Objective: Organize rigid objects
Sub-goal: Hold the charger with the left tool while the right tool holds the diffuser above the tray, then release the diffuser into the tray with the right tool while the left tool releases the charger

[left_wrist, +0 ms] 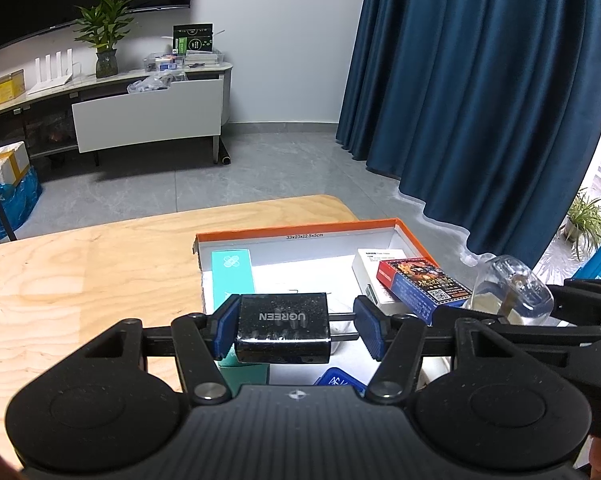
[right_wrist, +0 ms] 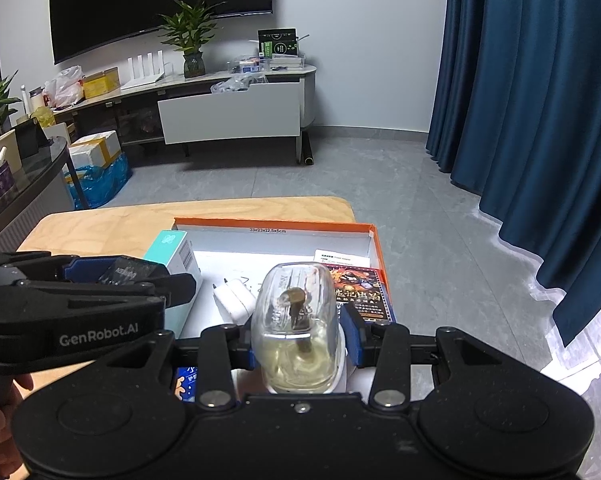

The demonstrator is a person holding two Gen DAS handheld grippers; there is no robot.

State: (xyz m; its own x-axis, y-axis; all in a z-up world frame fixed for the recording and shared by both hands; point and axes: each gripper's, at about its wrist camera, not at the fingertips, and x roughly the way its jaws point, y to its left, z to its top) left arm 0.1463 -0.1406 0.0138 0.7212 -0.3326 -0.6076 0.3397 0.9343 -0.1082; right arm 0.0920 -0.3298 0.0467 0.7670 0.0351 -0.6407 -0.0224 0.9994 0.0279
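- Already in the orange-rimmed box: a teal carton at its 9 o'clock side, a white box with a red card pack lying on it toward 3 o'clock, and a white plug on the floor near the middle.
- The left gripper pinches a black charger by body and prongs, held above the box's 6 o'clock edge.
- The right gripper is pressed onto a clear bottle of yellowish liquid, also above the box.
- Judged well along: both items look unplaced; a blue packet lies below at 6 o'clock.
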